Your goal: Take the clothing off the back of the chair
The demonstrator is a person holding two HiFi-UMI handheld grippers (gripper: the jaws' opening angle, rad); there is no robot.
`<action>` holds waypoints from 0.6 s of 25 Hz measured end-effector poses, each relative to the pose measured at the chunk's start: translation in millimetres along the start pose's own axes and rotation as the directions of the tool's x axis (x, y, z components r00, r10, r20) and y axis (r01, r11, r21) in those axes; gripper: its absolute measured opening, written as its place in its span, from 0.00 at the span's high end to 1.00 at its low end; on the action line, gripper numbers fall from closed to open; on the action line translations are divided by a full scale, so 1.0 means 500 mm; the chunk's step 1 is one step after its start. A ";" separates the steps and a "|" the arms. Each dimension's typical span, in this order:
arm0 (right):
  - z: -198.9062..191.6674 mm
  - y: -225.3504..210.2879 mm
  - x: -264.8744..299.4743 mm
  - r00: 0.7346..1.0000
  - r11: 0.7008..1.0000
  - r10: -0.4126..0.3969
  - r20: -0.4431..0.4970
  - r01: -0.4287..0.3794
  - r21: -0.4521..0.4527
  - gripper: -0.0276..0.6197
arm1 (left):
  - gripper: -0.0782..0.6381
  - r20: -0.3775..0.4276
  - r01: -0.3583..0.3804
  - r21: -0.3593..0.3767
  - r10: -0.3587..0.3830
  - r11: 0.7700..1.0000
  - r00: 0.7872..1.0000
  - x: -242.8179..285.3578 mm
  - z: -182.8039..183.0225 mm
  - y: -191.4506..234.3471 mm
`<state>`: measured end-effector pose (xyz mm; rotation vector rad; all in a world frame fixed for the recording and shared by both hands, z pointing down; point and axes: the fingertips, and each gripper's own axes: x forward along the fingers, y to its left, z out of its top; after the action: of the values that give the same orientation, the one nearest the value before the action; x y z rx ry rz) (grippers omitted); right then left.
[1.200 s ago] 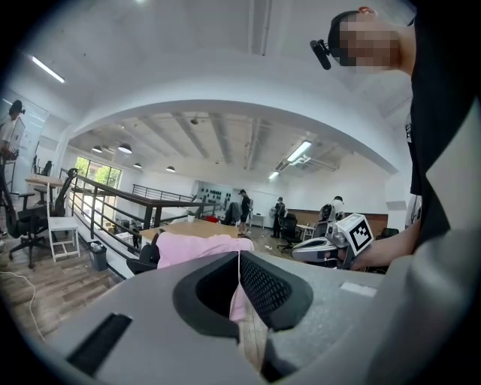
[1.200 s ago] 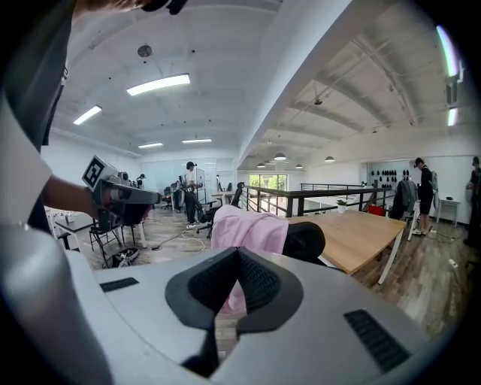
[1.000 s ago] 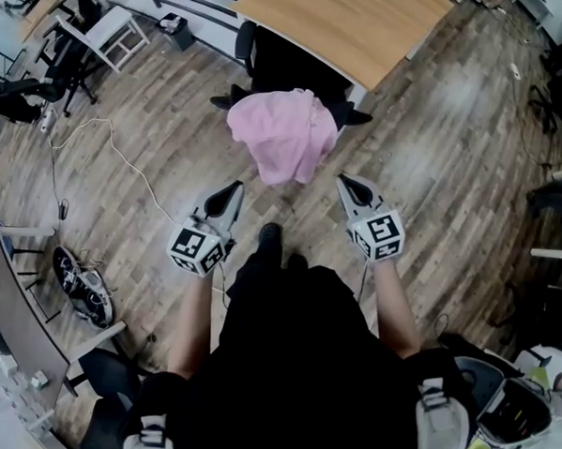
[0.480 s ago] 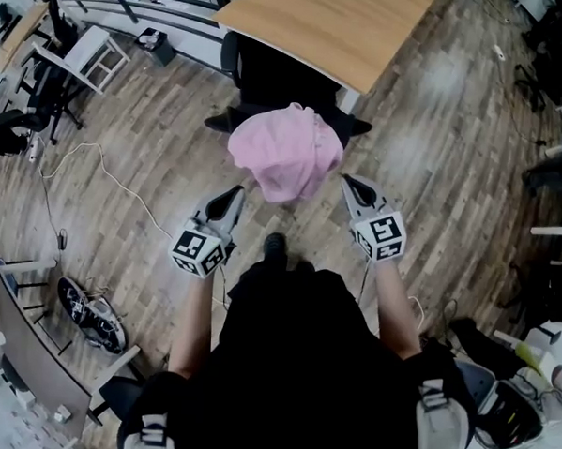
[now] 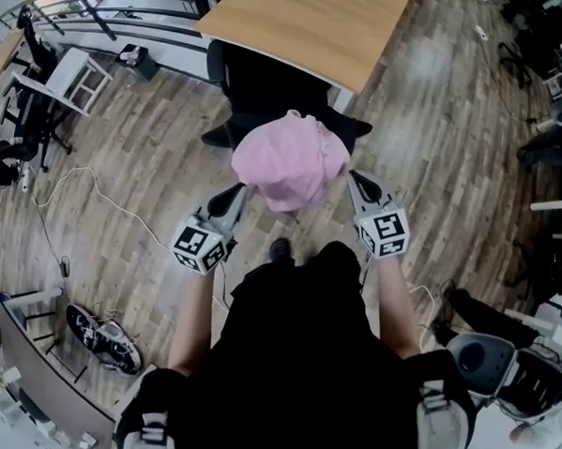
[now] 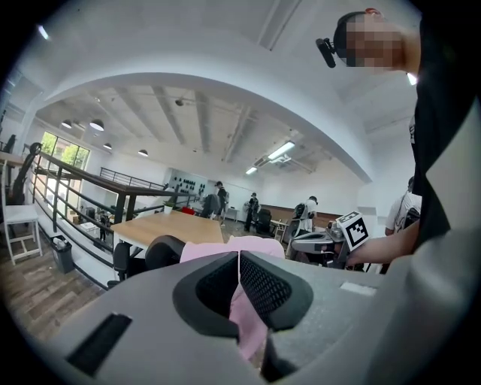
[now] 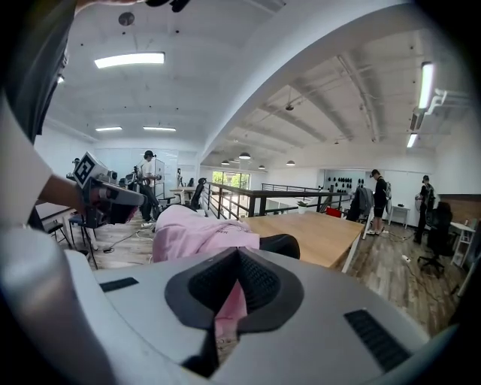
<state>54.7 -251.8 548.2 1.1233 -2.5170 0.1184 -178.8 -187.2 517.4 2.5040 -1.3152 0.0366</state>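
Observation:
A pink garment [image 5: 289,161] hangs over the back of a black office chair [image 5: 269,87] that is pushed in at a wooden desk [image 5: 310,23]. My left gripper [image 5: 236,190] is shut and empty, its tip just left of the garment's lower edge. On the garment's right side, my right gripper [image 5: 356,179] is likewise shut and empty. In the left gripper view the closed left gripper [image 6: 239,259] points at the pink garment [image 6: 203,250]. The right gripper view has the shut right gripper [image 7: 238,256] below the pink garment [image 7: 195,231], and the chair back [image 7: 278,243] beside it.
A white cable [image 5: 85,195] trails over the wood floor at left, and a pair of shoes [image 5: 106,336] lies near a grey partition. A white stool [image 5: 68,76] and a railing stand at far left. More chairs and gear sit at right. Several people stand far off.
The person has stepped toward the chair. Both grippers moved forward with it and now flank the pink garment, where before they hung short of it. Both stayed shut.

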 end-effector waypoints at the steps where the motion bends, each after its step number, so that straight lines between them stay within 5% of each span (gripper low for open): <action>1: 0.002 0.000 0.001 1.000 1.000 -0.009 -0.005 0.009 0.003 0.96 | 0.88 -0.005 0.003 0.002 -0.003 1.000 1.000 0.003 -0.001 0.006; 4: 0.002 -0.004 0.000 1.000 1.000 -0.023 0.009 0.023 -0.007 0.95 | 0.87 -0.013 0.008 -0.017 -0.008 1.000 1.000 0.006 -0.004 0.017; 7: 0.000 -0.014 0.007 1.000 1.000 -0.021 -0.003 0.021 0.009 0.74 | 0.69 -0.026 0.003 -0.012 -0.003 1.000 1.000 0.015 -0.005 0.027; 10: 0.008 -0.032 0.031 1.000 1.000 0.001 0.004 -0.001 0.026 0.64 | 0.64 -0.043 -0.009 -0.004 0.009 1.000 0.999 0.036 0.000 0.043; 13: 0.012 -0.029 0.049 0.998 0.999 0.037 0.043 -0.038 0.020 0.38 | 0.49 -0.044 -0.008 -0.009 0.008 1.000 0.999 0.042 -0.004 0.049; 15: 0.011 -0.020 0.050 0.998 0.998 0.055 0.041 -0.055 0.017 0.35 | 0.45 -0.059 0.005 -0.010 -0.005 1.000 0.998 0.043 -0.012 0.044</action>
<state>45.0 -277.2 552.0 1.0742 -2.5884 0.1346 -183.6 -214.5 532.5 2.4789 -1.2826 0.1019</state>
